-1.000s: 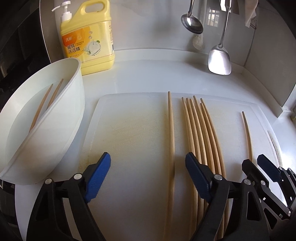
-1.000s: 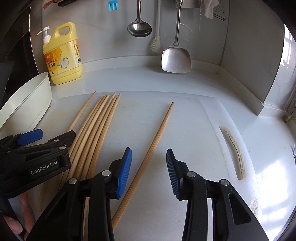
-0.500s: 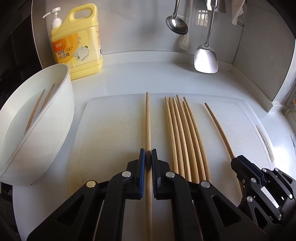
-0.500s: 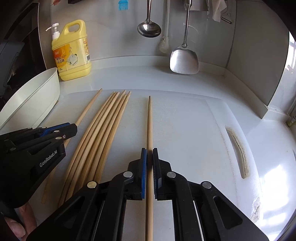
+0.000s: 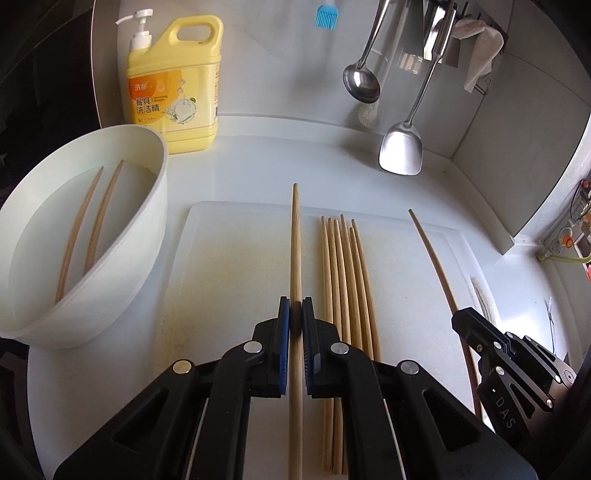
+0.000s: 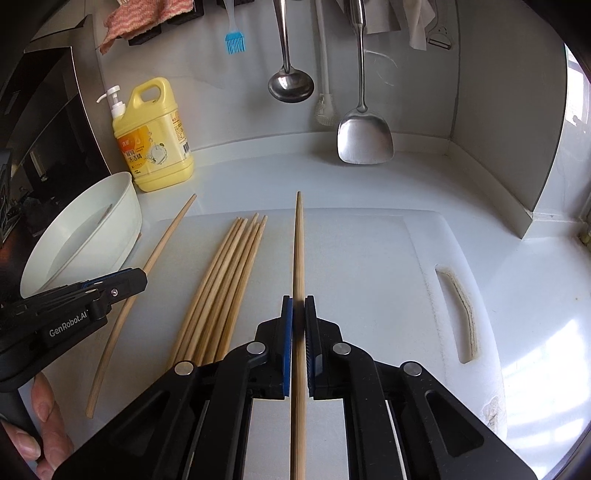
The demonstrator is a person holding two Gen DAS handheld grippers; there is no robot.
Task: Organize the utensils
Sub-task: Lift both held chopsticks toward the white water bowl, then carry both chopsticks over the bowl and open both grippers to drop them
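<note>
My left gripper [image 5: 294,317] is shut on a wooden chopstick [image 5: 295,243] and holds it lifted above the white cutting board [image 5: 229,266]. My right gripper [image 6: 298,314] is shut on another chopstick [image 6: 298,243], also raised over the board [image 6: 369,266]. A bundle of several chopsticks [image 5: 345,273] lies on the board between them; it also shows in the right wrist view [image 6: 225,280]. A white bowl [image 5: 122,258] at the left holds two chopsticks [image 5: 92,225]. The right gripper shows in the left view [image 5: 498,354], the left gripper in the right view [image 6: 88,299].
A yellow dish soap bottle [image 5: 173,92] stands at the back left. A ladle [image 5: 361,83] and a spatula [image 5: 400,153] hang on the back wall, with a blue brush [image 5: 326,16]. A raised wall [image 6: 517,147] bounds the counter at the right.
Both grippers closed on their chopsticks about half a second ago and have since lifted them off the board, with both cameras rising.
</note>
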